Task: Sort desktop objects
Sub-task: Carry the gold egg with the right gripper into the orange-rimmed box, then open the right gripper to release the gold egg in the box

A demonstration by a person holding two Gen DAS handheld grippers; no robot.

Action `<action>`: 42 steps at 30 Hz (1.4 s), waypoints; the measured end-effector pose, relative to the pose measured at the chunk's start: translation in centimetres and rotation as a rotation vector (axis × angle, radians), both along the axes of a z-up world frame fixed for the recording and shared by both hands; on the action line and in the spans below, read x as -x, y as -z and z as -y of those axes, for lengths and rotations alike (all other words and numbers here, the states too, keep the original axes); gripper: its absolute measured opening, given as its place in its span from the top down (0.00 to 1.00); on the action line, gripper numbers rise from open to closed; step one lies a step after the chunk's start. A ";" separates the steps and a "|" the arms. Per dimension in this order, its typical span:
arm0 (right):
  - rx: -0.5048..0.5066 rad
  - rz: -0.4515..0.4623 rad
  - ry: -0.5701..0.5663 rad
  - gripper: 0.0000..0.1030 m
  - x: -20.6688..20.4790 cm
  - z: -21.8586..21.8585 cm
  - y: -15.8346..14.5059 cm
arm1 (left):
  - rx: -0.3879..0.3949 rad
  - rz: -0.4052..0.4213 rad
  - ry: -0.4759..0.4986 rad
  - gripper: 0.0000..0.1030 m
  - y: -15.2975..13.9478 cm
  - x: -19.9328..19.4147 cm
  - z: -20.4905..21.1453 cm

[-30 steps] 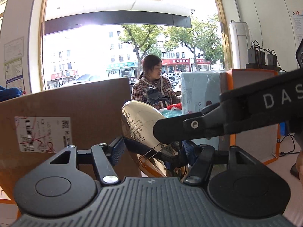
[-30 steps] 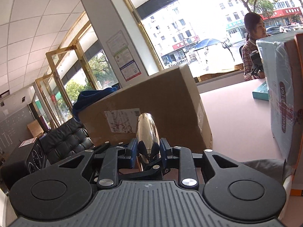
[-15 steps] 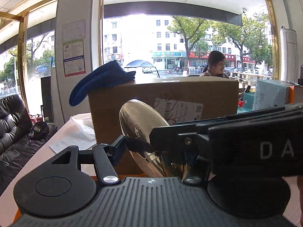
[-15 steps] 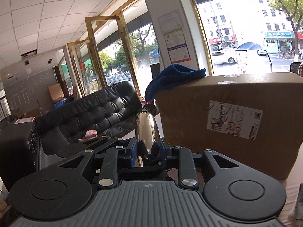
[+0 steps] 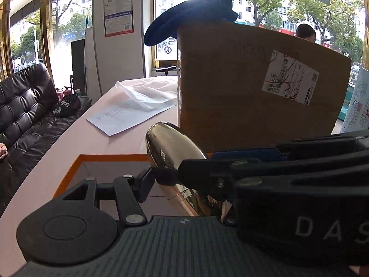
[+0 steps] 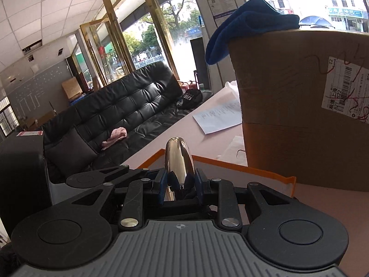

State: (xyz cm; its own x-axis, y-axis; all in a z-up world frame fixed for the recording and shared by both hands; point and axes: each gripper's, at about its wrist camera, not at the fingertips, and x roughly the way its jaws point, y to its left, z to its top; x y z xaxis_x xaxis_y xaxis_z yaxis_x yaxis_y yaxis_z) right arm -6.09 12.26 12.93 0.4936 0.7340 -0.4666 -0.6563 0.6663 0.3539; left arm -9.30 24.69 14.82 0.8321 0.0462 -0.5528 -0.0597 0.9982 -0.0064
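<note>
The right gripper (image 6: pixel 180 185) pinched the chrome piece (image 6: pixel 178 161), long axis pointing away, above the orange-rimmed tray (image 6: pixel 253 172) on the counter (image 6: pixel 184 136); the left gripper (image 5: pixel 166 177) flanked it, grip unclear.

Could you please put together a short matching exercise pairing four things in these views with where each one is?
Things:
1. blue cloth
2. shiny metal object
3. pink rag
4. printed sheet

Places:
A. lying flat on the pink tabletop
B. on the black sofa
C. draped over the top of the cardboard box
D. clamped in the right gripper

Pairs: 1-C, 2-D, 3-B, 4-A
</note>
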 end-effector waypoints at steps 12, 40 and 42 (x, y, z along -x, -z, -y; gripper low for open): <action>0.007 -0.229 0.016 0.77 -3.4 -0.8 4.6 | 0.051 -0.238 -0.023 0.46 4.7 -3.6 -1.2; -0.063 -0.504 0.099 0.30 -5.7 -0.6 8.1 | 0.138 -0.507 -0.019 0.19 5.8 -5.3 -2.3; -0.064 -0.517 0.097 0.21 -6.0 -0.8 8.2 | 0.150 -0.512 -0.036 0.19 5.8 -5.2 -2.6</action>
